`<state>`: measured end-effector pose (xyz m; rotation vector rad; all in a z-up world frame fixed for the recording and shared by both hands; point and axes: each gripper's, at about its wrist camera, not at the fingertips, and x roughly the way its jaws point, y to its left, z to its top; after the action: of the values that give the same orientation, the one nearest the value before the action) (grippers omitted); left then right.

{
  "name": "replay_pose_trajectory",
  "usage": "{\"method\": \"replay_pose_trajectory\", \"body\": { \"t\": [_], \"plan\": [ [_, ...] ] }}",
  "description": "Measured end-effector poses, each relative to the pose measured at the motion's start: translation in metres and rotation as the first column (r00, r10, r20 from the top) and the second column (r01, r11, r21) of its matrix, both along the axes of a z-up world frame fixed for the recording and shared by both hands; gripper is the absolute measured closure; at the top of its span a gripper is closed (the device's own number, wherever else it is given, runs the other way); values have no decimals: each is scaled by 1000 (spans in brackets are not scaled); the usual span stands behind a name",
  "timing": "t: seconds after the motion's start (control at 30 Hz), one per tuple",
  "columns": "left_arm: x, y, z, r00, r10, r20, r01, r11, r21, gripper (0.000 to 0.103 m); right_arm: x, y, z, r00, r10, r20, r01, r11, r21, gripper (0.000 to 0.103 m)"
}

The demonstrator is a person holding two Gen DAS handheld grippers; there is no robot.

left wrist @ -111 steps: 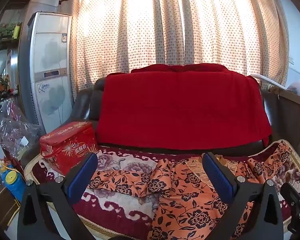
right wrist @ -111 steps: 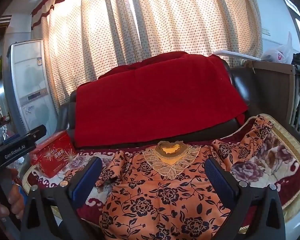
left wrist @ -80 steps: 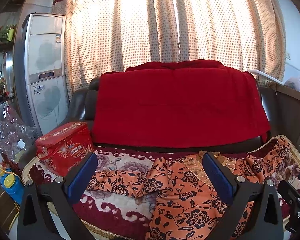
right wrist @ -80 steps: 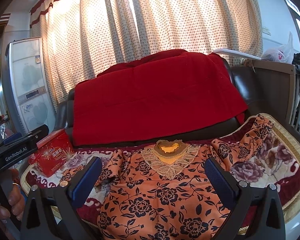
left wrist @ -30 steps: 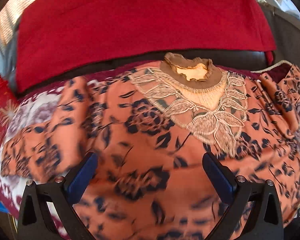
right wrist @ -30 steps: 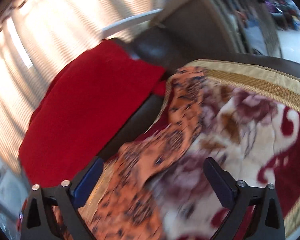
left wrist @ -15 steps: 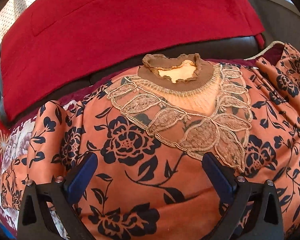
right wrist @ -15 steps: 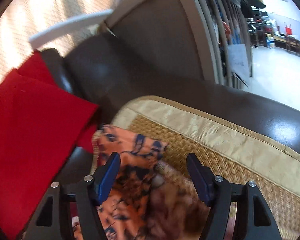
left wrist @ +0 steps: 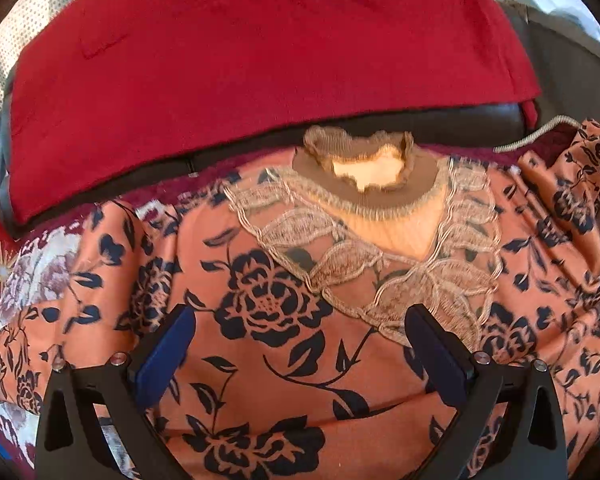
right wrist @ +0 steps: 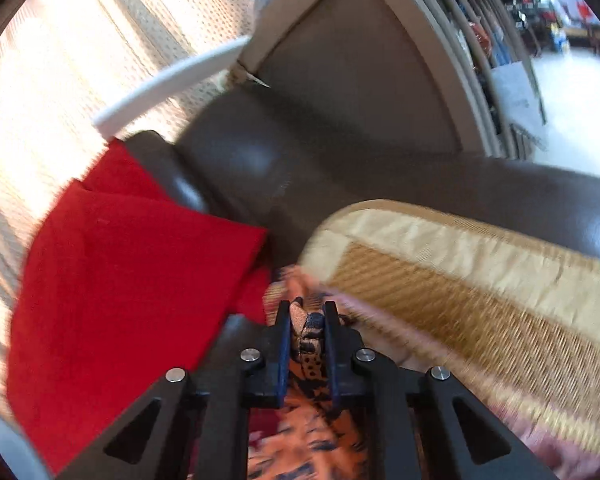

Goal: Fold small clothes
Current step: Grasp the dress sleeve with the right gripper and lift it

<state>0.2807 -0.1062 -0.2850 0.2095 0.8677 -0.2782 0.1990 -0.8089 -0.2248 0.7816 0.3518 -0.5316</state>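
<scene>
The right claw [right wrist: 307,322] has just been closing, and its jaws now pinch a bunch of orange flowered cloth between the pads: this is the right sleeve [right wrist: 305,330] of the blouse [left wrist: 300,344], caught at its far end. Just beyond the pinch lies the woven mat [right wrist: 452,304] with its pale border, then the dark sofa [right wrist: 340,168] arm; the red throw [right wrist: 112,264] hangs to the left.

The left claw [left wrist: 300,344] is open, jaws wide apart, hovering above the blouse's chest just below the lace yoke [left wrist: 380,264]. Whether the pads touch the cloth cannot be told. It holds nothing.

The blouse lies flat and face up on the sofa seat, spread over a flowered blanket [left wrist: 40,264]. Its collar [left wrist: 364,172] points to the far side, toward the red throw on the backrest; the hem runs out of view at the near edge. So the body's long axis goes near to far, and the sleeves stretch out left and right across it.

In my judgement the first fold is starting: the right sleeve is gripped but not yet brought over. The next move calls for lifting that sleeve and carrying it leftward across the chest, laying it flat, while the left claw either steadies the body or goes out to the left sleeve [left wrist: 80,300]. The thin cloth may drag the shoulder along if pulled low.
</scene>
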Motion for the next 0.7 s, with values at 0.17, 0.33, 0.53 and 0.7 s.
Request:
{"method": "replay_pose_trajectory", "body": {
  "t": [0.17,0.33,0.53,0.7],
  "plan": [
    [-8,16,26,996,31,78,-27,999,-45,0,-13,60,35,984,114,134,-122,991,59,88],
    [-2,55,41,985,134,107,-127,990,-66,0,-1,149,58,945,274,181,-295,950,103,88],
    [7,122,50,941,306,143,-301,952,-58,0,36,265,52,872,434,226,-475,862,175,88],
    [8,181,55,881,449,152,-441,894,-84,0,77,361,15,817,514,259,-574,766,290,88]
  ]
}}
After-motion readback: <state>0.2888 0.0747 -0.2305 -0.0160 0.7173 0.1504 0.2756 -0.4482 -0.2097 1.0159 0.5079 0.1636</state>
